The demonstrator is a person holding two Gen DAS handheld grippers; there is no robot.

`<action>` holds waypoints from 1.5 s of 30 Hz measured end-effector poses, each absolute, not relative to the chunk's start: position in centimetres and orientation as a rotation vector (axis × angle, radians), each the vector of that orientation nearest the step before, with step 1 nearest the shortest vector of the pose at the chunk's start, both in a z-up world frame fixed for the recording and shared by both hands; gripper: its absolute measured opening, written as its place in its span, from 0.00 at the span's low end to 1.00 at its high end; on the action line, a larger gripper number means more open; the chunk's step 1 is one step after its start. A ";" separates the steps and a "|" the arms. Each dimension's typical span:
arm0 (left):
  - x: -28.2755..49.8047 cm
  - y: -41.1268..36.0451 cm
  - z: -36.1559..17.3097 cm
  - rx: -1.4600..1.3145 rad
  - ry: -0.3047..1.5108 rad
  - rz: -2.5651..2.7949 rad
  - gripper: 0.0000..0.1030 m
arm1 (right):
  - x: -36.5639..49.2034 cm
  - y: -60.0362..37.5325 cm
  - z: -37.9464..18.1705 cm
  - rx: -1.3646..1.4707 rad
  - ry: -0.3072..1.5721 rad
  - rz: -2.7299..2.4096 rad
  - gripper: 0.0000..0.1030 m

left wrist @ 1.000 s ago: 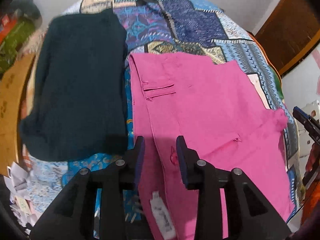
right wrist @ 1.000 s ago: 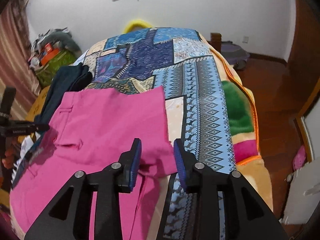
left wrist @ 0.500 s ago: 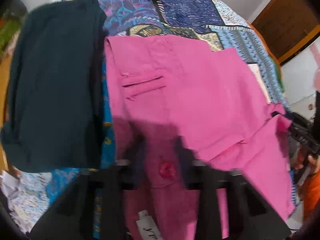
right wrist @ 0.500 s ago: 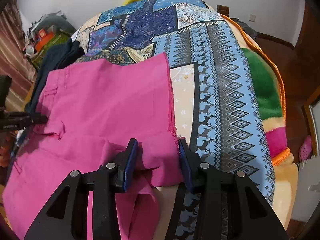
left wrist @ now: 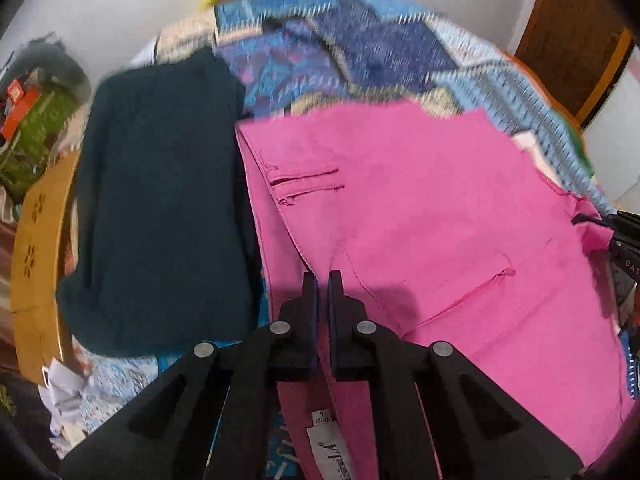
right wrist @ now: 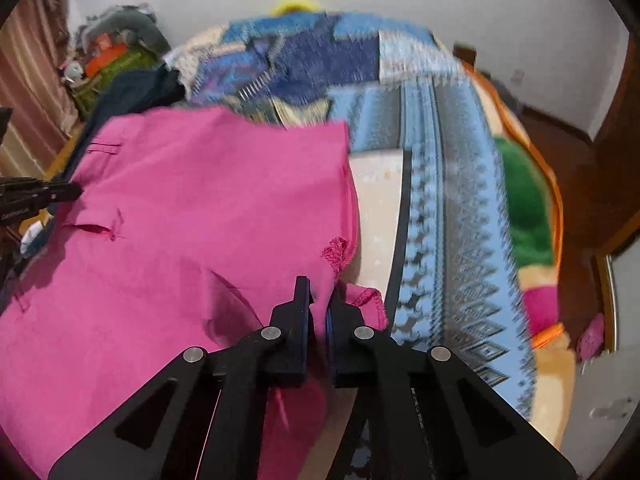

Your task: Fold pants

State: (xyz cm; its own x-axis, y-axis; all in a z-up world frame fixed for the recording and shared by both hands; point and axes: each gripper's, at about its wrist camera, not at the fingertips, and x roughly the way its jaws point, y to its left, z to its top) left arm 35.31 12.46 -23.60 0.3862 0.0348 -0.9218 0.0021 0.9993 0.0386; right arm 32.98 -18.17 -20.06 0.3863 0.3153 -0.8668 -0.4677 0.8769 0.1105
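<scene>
1. At near edge of bed [right wrist: 448, 208]: left tool [left wrist: 322, 280] clamped on pink pants [left wrist: 400, 208] waistband, just closed.
2. Right tool [right wrist: 318, 286] just closed, pinching hem corner.
3. Beyond: dark garment [left wrist: 160, 200] beside pants.
4. Risk: thin bite slipping on lift, fold skewing.

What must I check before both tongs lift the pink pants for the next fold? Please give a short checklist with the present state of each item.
1. Left tongs shut on the pink pants at the waist end, near the label: ok.
2. Right tongs shut on the pants at the hem corner: ok; the jaws have just been closing with cloth between them.
3. Each grip holds all layers of cloth: cannot tell.
4. Pants lie flat on the blanket: not ok, there are creases near the right tongs.
5. Dark folded garment lies beside the pants, not on them: ok.
</scene>
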 end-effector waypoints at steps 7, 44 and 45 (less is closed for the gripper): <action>34.9 12.9 -23.5 0.009 1.197 -0.019 0.07 | 33.2 -18.6 -19.8 -0.127 1.095 0.498 0.13; 44.8 17.1 -23.5 -0.112 1.103 -0.001 0.17 | 49.7 -11.6 -24.3 -0.071 1.213 0.551 0.43; 44.7 17.0 -23.4 -0.105 1.095 0.000 0.15 | 49.6 -11.2 -24.6 -0.082 1.208 0.542 0.37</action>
State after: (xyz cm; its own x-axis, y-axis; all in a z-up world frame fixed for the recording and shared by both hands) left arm 44.68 17.02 -23.40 0.4590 -0.0517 -0.8869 -0.0520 0.9950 -0.0849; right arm 49.65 -11.24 -24.57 0.2443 0.3536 -0.9029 -0.4390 0.8706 0.2222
